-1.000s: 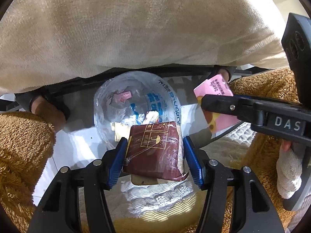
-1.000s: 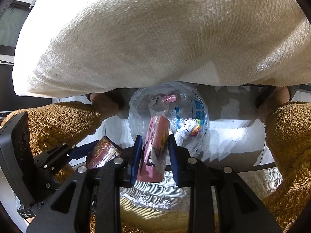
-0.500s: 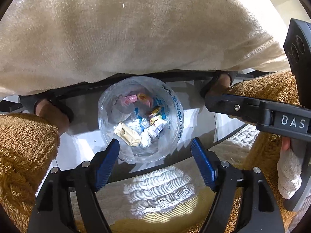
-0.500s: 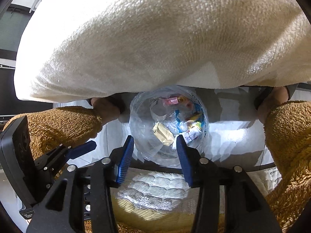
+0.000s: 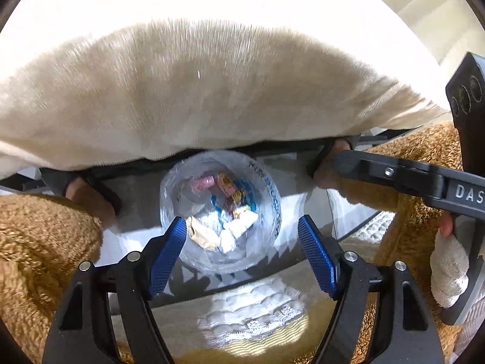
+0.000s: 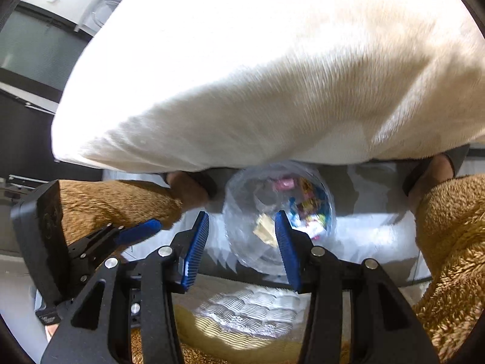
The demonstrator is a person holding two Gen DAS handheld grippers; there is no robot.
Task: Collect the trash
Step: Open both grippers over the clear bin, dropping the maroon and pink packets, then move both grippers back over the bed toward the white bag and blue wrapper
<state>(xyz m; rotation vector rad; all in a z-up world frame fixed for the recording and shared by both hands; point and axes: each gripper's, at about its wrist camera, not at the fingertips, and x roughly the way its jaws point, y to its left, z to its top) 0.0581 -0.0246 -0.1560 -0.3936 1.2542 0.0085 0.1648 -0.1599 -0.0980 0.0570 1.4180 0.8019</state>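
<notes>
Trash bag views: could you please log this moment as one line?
left hand-held gripper: open, empty | right hand-held gripper: open, empty | trash bag: below both, wrappers inside

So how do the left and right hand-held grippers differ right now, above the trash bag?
The left hand-held gripper has its blue pads spread wide, framing nearly the whole clear trash bag; the right hand-held gripper stands visibly narrower. In its own view the left sits centred over the bag, while the right sits off toward the bag's left edge. Both have just been opening, both are empty, and both point down at the wrappers inside.
</notes>
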